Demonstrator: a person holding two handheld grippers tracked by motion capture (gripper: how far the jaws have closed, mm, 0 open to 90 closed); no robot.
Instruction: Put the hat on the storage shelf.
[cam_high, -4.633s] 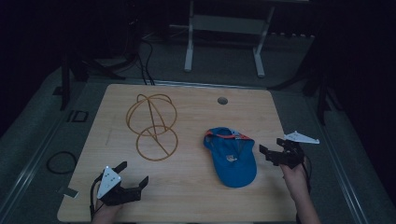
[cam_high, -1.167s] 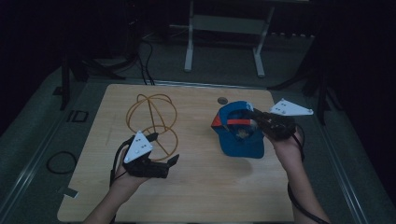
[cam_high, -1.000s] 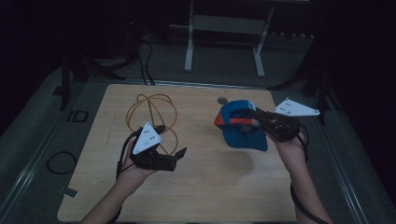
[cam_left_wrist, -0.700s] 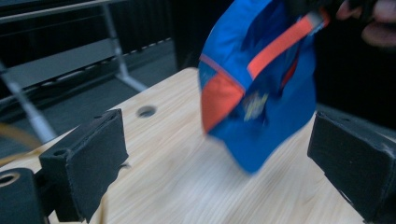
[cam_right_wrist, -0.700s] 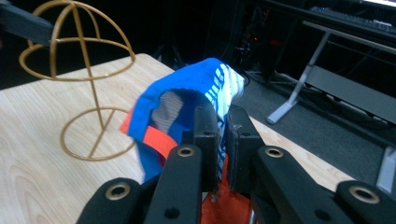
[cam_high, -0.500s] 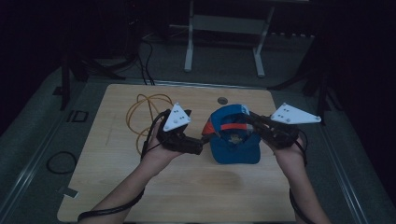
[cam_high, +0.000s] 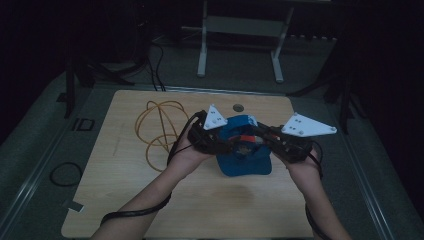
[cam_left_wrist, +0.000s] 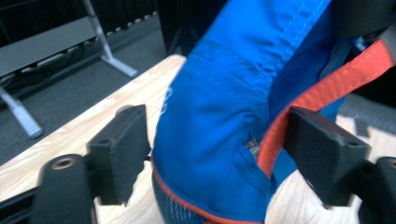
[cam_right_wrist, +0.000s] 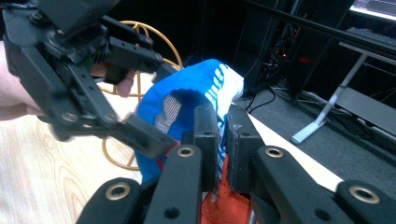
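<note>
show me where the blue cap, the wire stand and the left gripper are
blue cap (cam_high: 243, 161), high view, on its brim.
wire stand (cam_high: 159, 120), high view, on its upper loops.
left gripper (cam_left_wrist: 210, 154), left gripper view, midway between its open jaws, cap fabric there.

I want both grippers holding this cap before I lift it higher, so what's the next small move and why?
Probably close the left gripper. Its jaws stand open with the blue cap and its orange trim between them, while the right gripper is already shut on the cap's edge, so closing would give a second hold.
</note>
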